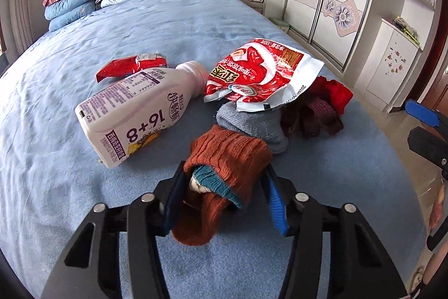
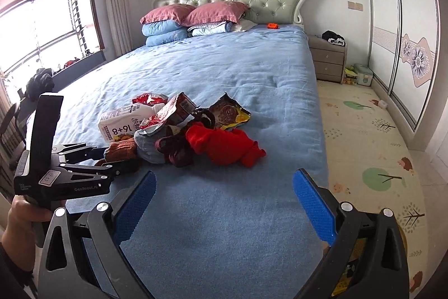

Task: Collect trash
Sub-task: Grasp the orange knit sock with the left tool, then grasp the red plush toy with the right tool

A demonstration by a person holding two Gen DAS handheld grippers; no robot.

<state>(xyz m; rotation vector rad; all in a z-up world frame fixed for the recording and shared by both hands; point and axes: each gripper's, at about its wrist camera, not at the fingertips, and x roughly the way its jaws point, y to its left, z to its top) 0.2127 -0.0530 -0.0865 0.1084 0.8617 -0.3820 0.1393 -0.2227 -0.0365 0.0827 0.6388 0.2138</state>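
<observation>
The left tool [image 1: 224,195] is sitting low on the blue bed [image 1: 84,215] with its fingers bracketing a rust-orange knitted sock [image 1: 224,156]; the pads are lying alongside the sock's flanks, but whether they are pressing it or just resting beside it cannot be told. That sock is clothing, not rubbish, so the trash is lying further out.

From the left tool, the white drink bottle [image 1: 137,114] is lying at about 10 o'clock, just beyond the sock. It is on its side, with its long axis running from its base at the near left up to its cap at the far right, so it is angled across the tool's line of approach. The large red snack bag [image 1: 260,72] is lying at about 1 o'clock, resting partly on a grey sock [image 1: 252,125], and a smaller red wrapper [image 1: 131,66] is sitting behind the bottle at about 11 o'clock.

The right tool [image 2: 224,203] is hovering over bare bedding with its fingers spread wide and nothing between them. From it, the pile is lying at about 11 o'clock, well apart, with a brown-and-yellow wrapper [image 2: 229,114] at the pile's far side.

The left hand is judged the nearer one to the bottle; reaching it would likely call for turning the fingers across the bottle's long axis.
</observation>
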